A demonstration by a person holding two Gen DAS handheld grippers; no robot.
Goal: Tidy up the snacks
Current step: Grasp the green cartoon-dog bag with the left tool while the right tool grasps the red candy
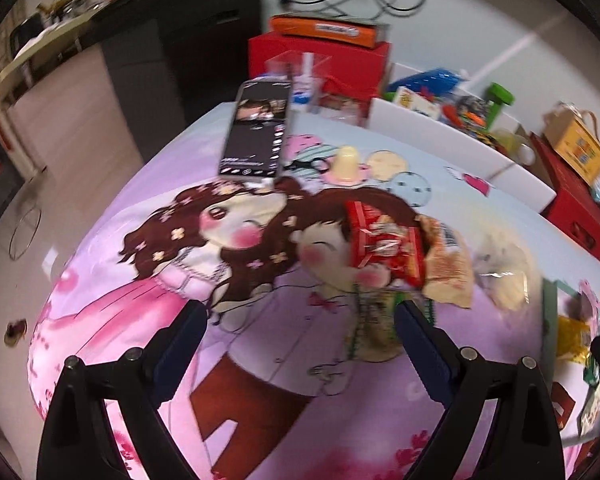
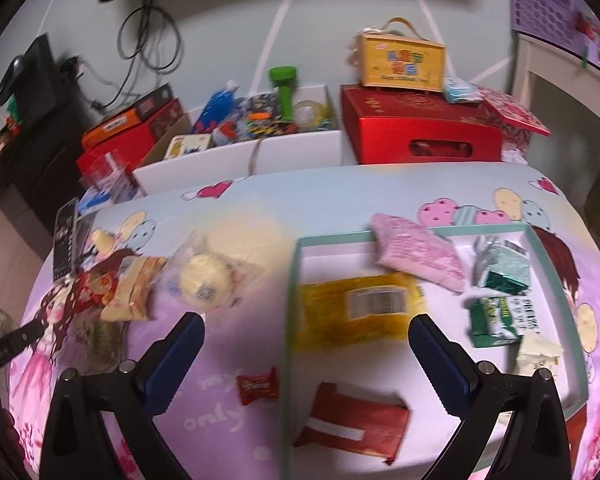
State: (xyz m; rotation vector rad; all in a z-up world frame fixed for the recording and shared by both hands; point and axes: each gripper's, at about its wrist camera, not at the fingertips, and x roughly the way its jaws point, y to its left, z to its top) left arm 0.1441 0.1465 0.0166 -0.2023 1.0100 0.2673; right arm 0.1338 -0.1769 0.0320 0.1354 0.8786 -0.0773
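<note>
Overhead, both grippers hang with fingers spread wide and nothing between them above a tabletop (image 2: 340, 188) draped in a pink cartoon cloth. The right gripper (image 2: 306, 330) straddles the left wall of a shallow green-edged tray (image 2: 290, 280), its left finger outside over bare cloth, its right finger inside over the tray floor. Within the tray lie a yellow packet (image 2: 356, 312), a pink pouch (image 2: 418, 256) propped on the far rim, two green-and-white packets (image 2: 500, 268) along the right side, a pale wrapper (image 2: 538, 354) in the near right corner and a red packet (image 2: 352, 424) at the near edge. A small red candy (image 2: 258, 386) sits on the cloth just outside the left wall.

The left gripper (image 1: 300, 318) hovers over open cloth, with a heap of loose snacks just beyond its right finger: a red bag (image 1: 384, 240), a tan bag (image 1: 446, 260) beside it, a green-striped packet (image 1: 374, 320) beneath them and a clear-wrapped bun (image 1: 500, 268) further right.

Beyond the far table edge stand a white bin (image 2: 292, 152) of toys, red boxes (image 2: 420, 132) and a yellow carry case (image 2: 402, 62). A phone (image 1: 256, 130) stands propped near the far left edge.
</note>
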